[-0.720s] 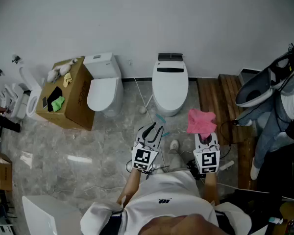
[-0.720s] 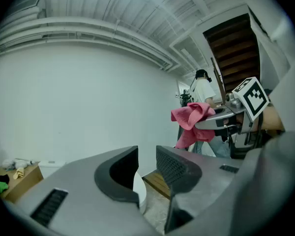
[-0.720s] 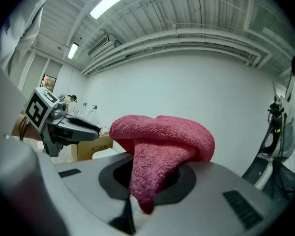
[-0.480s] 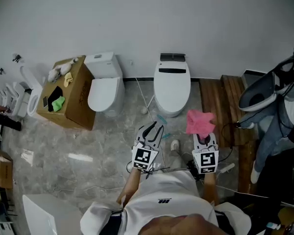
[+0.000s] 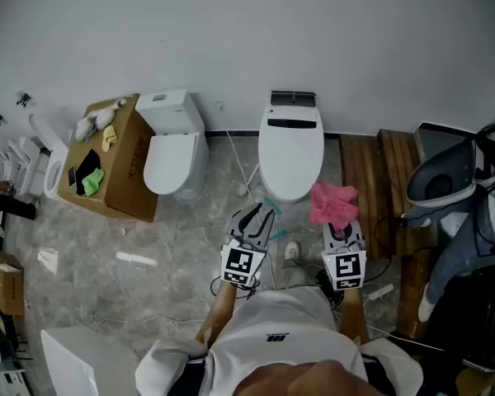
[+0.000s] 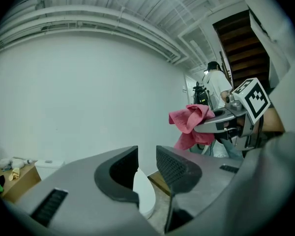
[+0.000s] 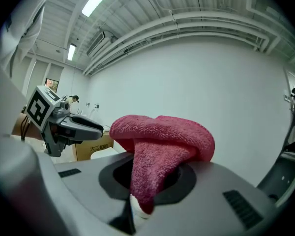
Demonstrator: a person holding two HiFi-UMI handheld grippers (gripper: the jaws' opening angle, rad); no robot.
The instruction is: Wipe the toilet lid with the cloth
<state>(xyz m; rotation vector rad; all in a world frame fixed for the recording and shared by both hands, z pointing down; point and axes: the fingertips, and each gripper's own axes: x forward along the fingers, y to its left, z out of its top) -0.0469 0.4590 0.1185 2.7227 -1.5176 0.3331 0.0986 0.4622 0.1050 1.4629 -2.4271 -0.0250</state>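
Observation:
A white toilet with its lid [image 5: 290, 148] down stands against the back wall, ahead of both grippers. My right gripper [image 5: 338, 223] is shut on a pink cloth [image 5: 333, 203], which bunches over its jaws [image 7: 162, 141] and hangs right of the toilet bowl, apart from the lid. My left gripper [image 5: 260, 214] is open and empty, hovering just in front of the bowl's front edge. In the left gripper view the lid [image 6: 143, 191] shows through the gap between the jaws, with the cloth [image 6: 191, 124] off to the right.
A second white toilet [image 5: 172, 151] and an open cardboard box [image 5: 107, 162] stand to the left. A wooden platform [image 5: 370, 178] lies to the right, with a person [image 5: 470, 221] beside it. Cables and small scraps lie on the marble floor [image 5: 148, 246].
Both grippers have edged slightly forward toward the toilet, the right one still carrying the cloth. The head view has shifted a little.

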